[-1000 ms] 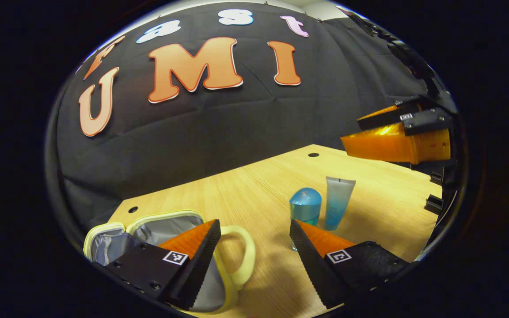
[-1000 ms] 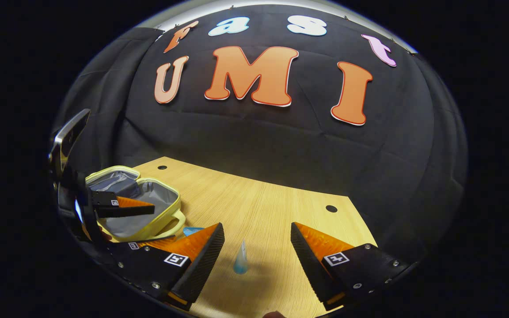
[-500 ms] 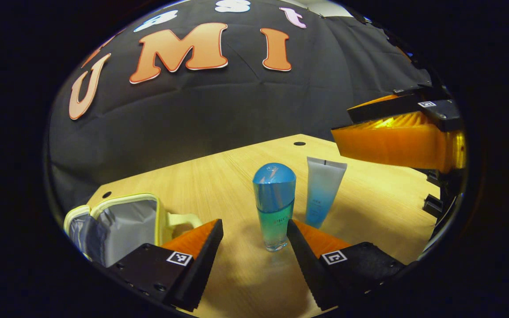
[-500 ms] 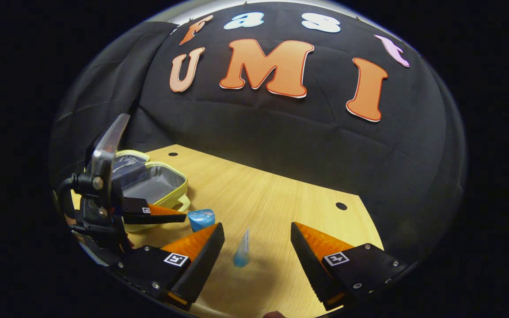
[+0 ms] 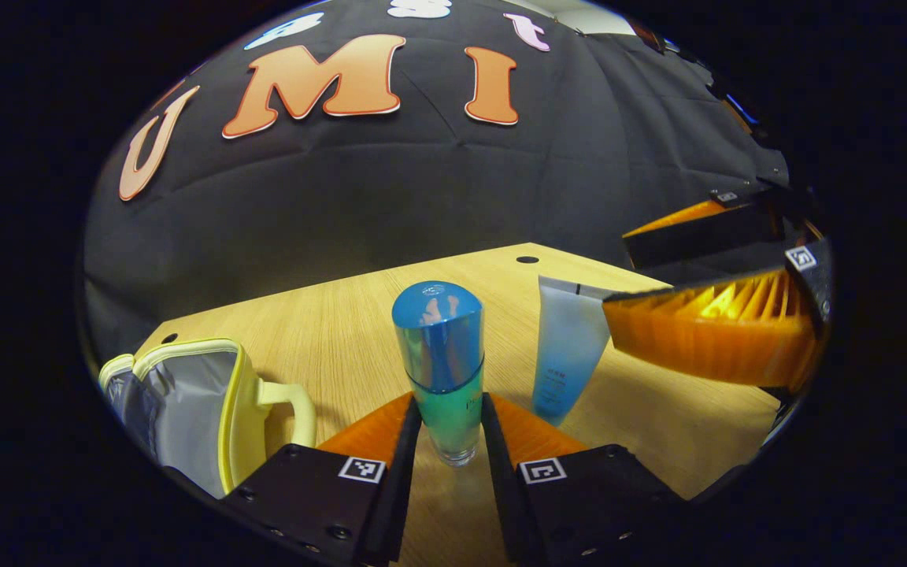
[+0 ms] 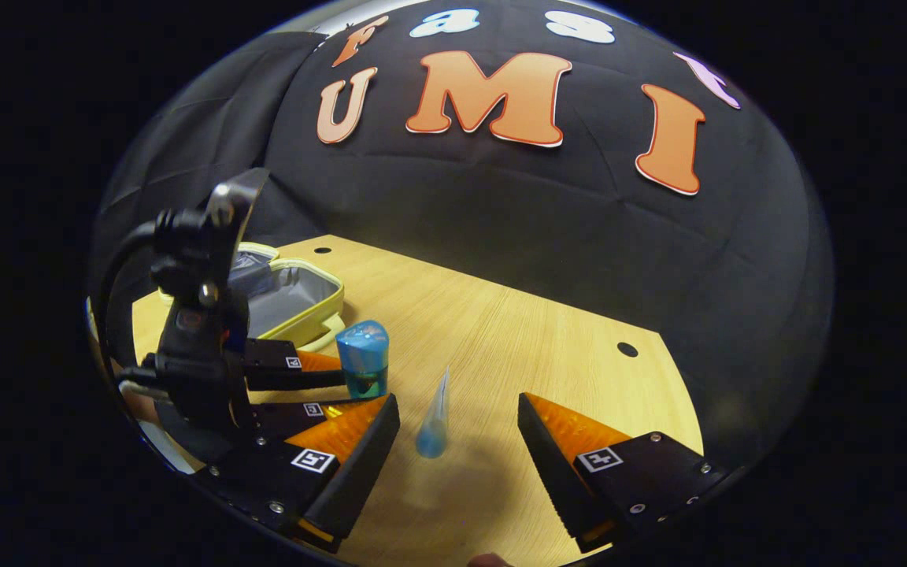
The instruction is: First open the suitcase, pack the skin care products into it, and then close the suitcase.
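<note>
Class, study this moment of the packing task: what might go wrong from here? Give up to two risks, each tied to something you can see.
1. The left gripper pinches the tall blue-capped bottle near its base, so it may tilt or slip when lifted.
2. The upright tube stands between the open right gripper fingers; a nudge from one finger might topple it before the grasp closes.

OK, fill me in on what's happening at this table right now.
A person is packing skin care products with two handheld grippers. The left gripper has its fingers against both sides of the blue-capped bottle, which stands upright on the wooden table. The right gripper is open, with the upright blue tube between its fingers, not yet gripped. The yellow suitcase lies open to the left, its grey lining showing.
</note>
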`<state>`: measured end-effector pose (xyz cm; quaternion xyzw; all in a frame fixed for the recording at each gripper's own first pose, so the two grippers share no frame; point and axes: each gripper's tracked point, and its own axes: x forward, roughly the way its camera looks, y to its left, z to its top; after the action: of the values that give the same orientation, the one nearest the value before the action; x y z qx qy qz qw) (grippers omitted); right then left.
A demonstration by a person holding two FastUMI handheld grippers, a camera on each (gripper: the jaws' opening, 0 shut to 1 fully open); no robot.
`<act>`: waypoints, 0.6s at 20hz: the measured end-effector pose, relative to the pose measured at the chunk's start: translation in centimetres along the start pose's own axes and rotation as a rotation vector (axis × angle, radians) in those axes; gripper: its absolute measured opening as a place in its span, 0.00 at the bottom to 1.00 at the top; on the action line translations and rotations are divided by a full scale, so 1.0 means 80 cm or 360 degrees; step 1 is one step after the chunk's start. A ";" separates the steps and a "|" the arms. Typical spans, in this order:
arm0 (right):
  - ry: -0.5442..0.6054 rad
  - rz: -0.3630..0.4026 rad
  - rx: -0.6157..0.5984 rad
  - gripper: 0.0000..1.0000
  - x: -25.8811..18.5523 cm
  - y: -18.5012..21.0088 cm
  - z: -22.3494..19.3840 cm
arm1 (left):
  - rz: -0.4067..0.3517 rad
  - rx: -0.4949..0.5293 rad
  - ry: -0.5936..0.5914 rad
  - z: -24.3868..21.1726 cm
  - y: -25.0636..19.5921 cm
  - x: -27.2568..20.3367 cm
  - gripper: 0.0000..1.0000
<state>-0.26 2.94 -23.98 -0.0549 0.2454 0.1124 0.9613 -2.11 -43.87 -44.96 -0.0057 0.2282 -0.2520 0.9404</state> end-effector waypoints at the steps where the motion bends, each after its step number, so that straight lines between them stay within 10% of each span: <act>1: 0.0008 0.0012 0.0009 0.96 0.004 0.003 -0.007 | 0.0010 -0.0017 -0.0006 -0.001 0.003 0.002 0.44; 12: 0.0129 0.0197 0.0225 0.96 0.065 0.021 -0.061 | 0.0216 -0.0095 0.0012 0.044 0.042 -0.035 0.44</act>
<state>1.56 4.76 -30.83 0.0237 0.2943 0.1515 0.9433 -1.19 -39.98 -41.03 -0.0173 0.2391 -0.1810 0.9538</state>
